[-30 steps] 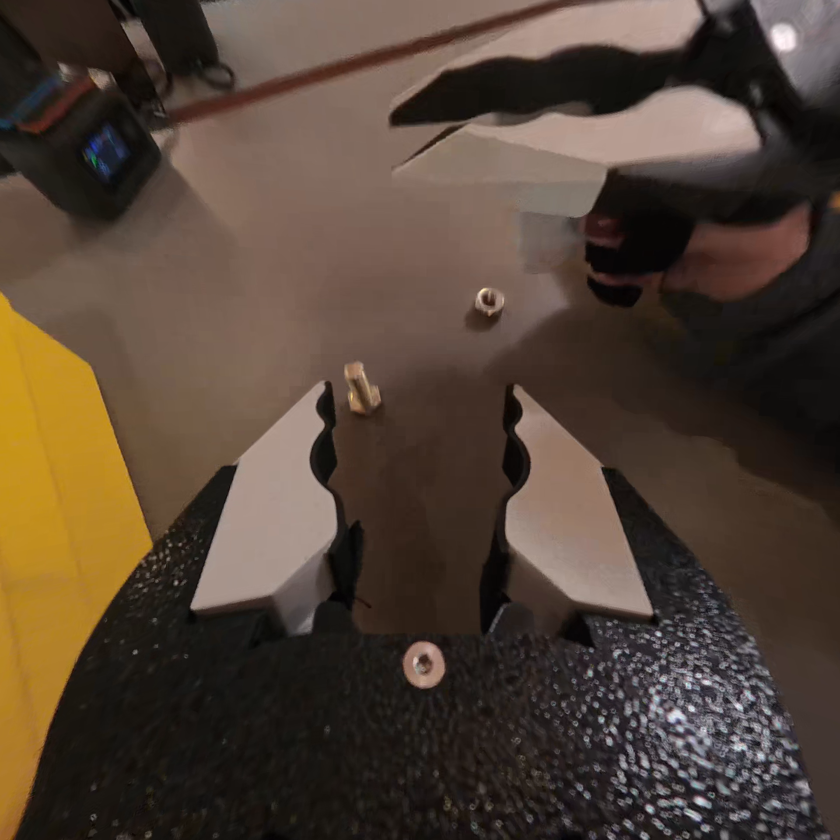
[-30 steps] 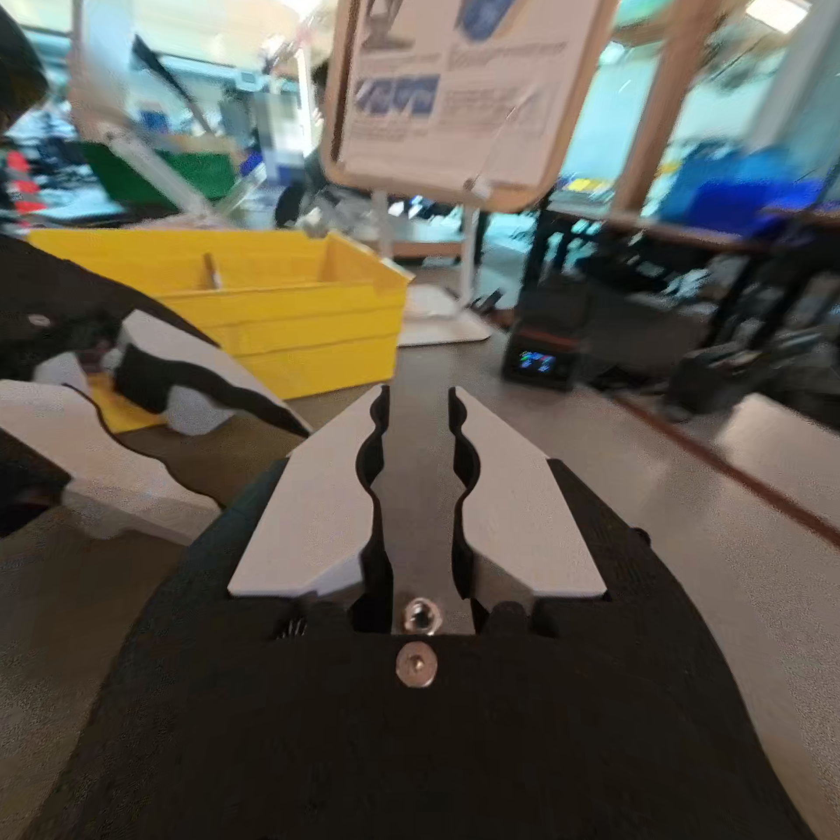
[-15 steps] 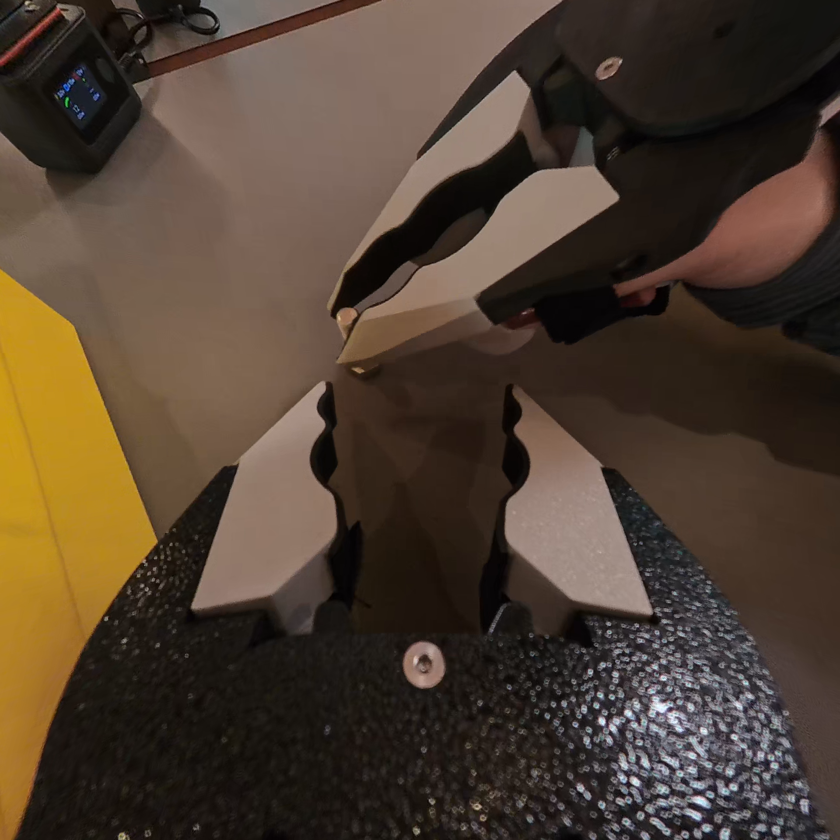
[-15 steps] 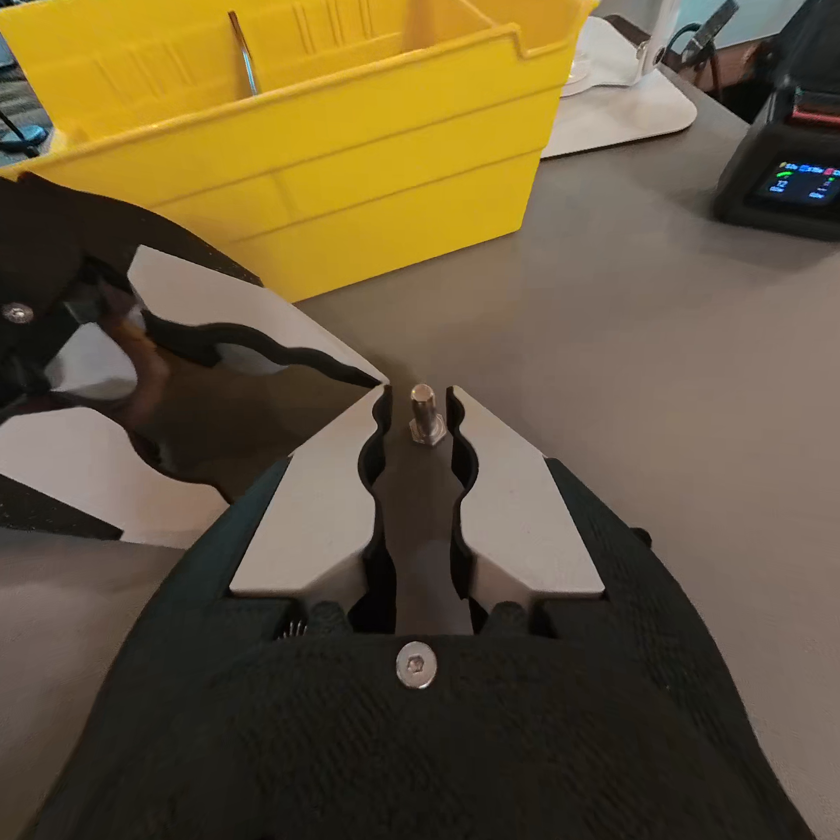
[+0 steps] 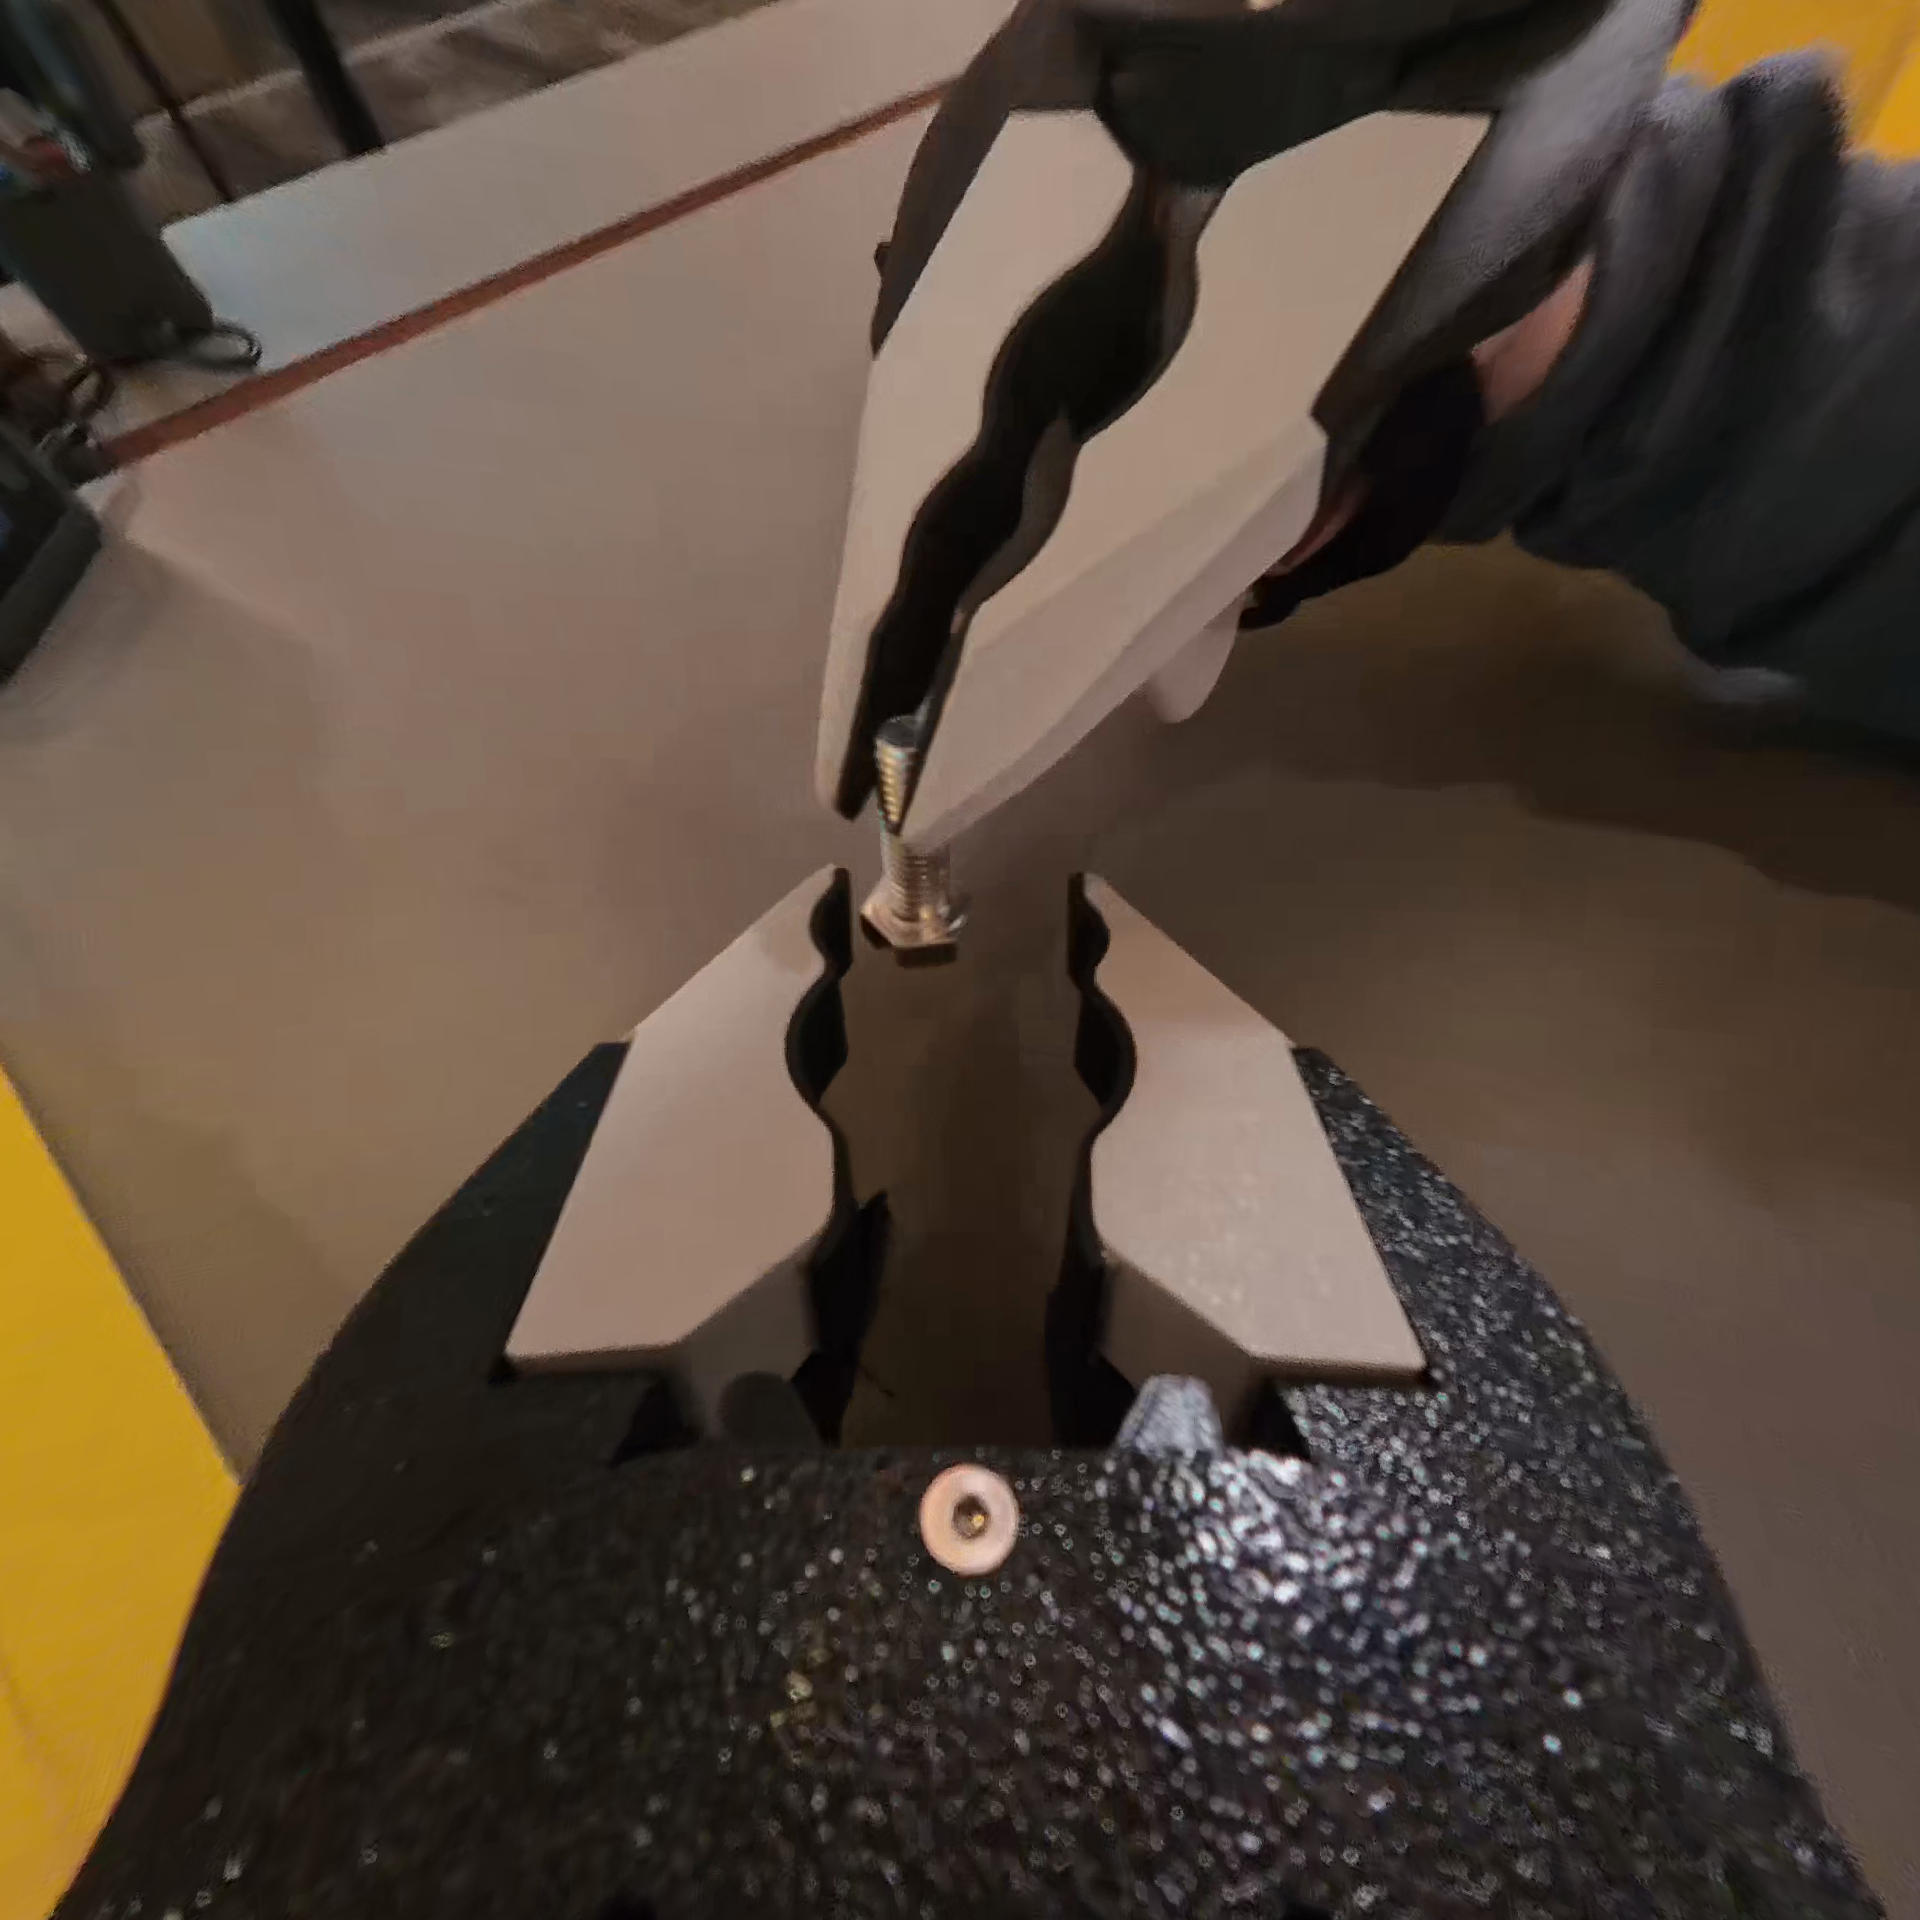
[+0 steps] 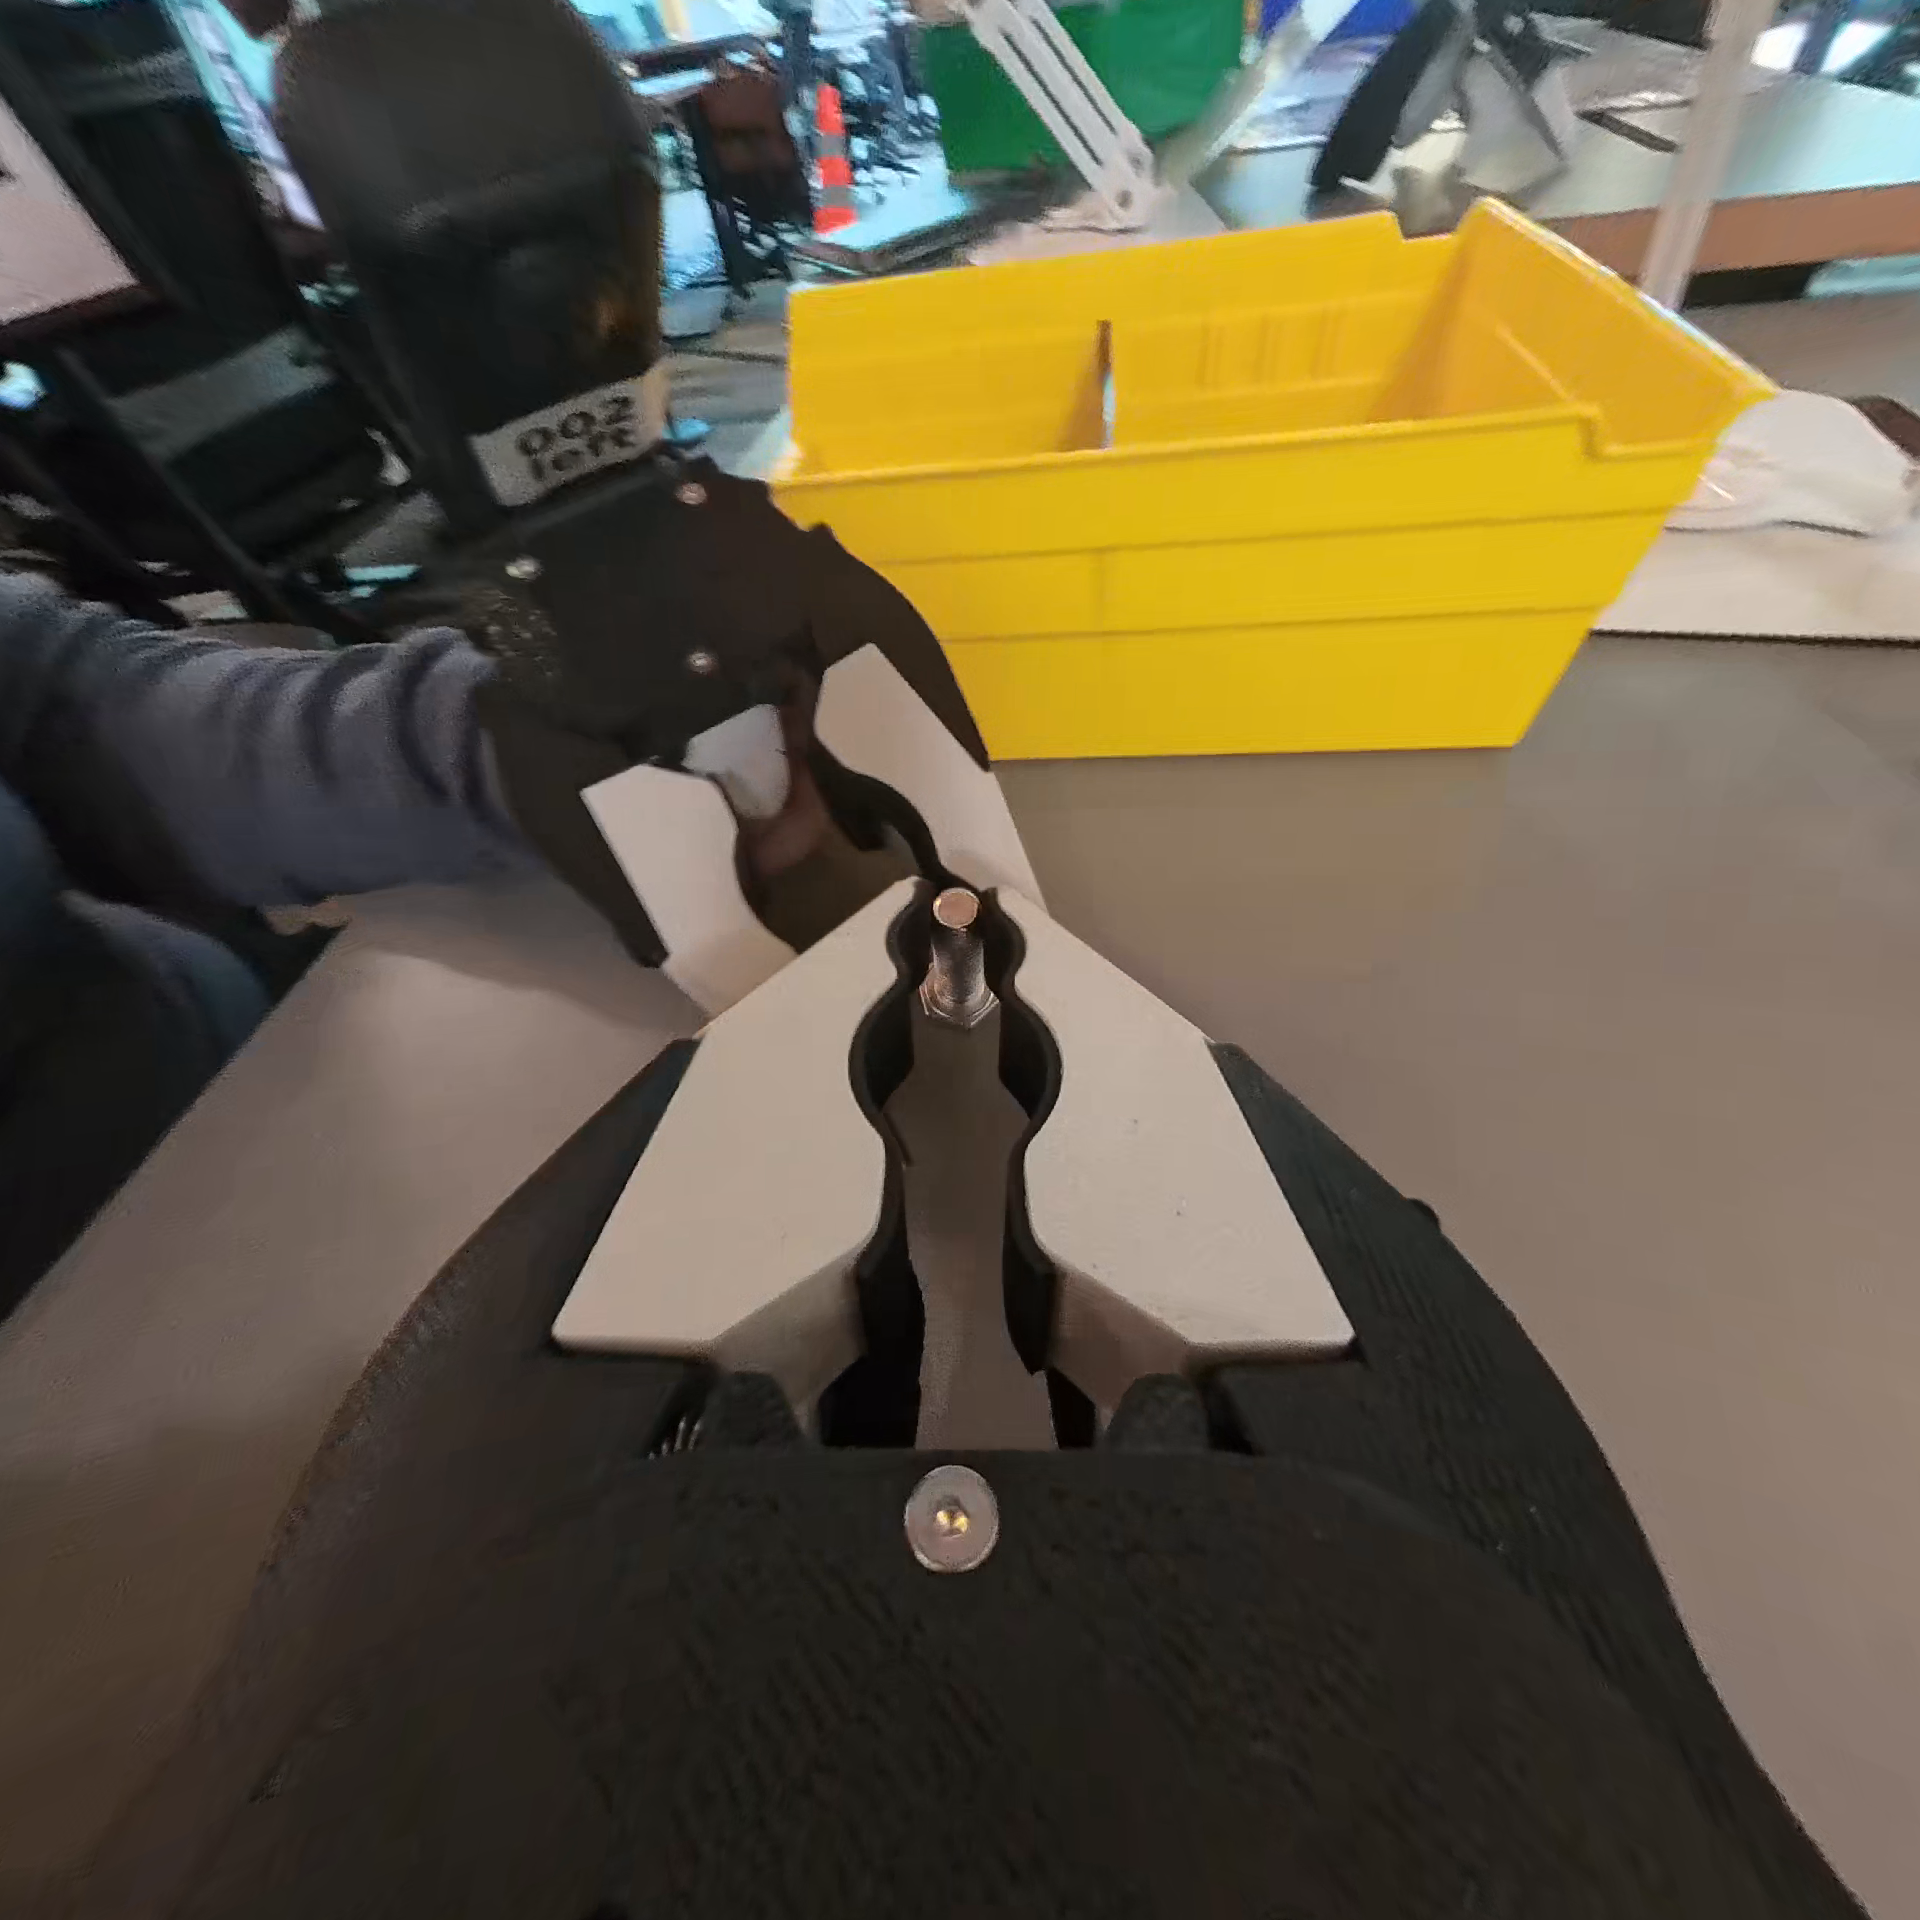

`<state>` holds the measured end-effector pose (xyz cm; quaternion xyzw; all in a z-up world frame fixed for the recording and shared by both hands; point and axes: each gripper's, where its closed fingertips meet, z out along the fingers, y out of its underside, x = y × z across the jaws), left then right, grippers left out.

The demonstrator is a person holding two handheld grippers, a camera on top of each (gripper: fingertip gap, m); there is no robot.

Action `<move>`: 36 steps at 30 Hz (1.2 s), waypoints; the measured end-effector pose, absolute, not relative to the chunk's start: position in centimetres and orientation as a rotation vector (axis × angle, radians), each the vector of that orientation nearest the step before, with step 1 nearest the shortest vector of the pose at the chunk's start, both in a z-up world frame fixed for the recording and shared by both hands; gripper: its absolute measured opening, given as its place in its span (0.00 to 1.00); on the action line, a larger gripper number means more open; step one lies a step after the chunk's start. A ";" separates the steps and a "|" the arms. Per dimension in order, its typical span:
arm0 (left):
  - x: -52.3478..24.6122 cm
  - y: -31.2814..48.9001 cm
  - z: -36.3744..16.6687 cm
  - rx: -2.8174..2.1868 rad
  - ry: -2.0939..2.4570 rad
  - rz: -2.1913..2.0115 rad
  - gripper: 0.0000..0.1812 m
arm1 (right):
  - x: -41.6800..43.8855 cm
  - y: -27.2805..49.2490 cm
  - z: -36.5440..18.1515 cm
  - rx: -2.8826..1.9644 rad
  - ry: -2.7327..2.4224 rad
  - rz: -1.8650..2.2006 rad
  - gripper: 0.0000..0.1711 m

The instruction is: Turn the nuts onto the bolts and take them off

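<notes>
One bolt point(image 5: 906, 871), pinched at the tips of the right gripper point(image 6: 956, 906). Two grippers: that one and the left gripper point(image 5: 956, 904), just below the bolt's head. One yellow bin point(image 6: 1247, 582) on the tabletop point(image 6: 1558, 987) beyond the right gripper, with one divider point(image 6: 1093, 384) inside.

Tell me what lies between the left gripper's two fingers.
Only bare table, seen in the left wrist view. The left gripper is open; the bolt, pinched in the right gripper, hangs just off its left fingertip.
</notes>
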<state>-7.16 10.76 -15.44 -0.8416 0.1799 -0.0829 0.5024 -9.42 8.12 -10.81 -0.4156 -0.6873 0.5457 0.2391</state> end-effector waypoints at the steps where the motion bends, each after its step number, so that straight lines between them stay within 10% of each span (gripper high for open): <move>1: -6.7 10.6 -15.1 -2.009 0.461 -0.222 0.18 | -9.0 7.9 -10.6 -1.123 -1.895 1.522 0.04; 32: -3.6 10.7 -12.6 -1.853 0.451 -0.430 0.09 | -5.7 9.5 -8.5 -1.030 -1.861 1.717 0.05; 36: -6.3 12.8 -11.8 -1.852 0.284 -0.257 0.09 | -7.7 14.7 -7.6 -1.168 -1.567 1.470 0.28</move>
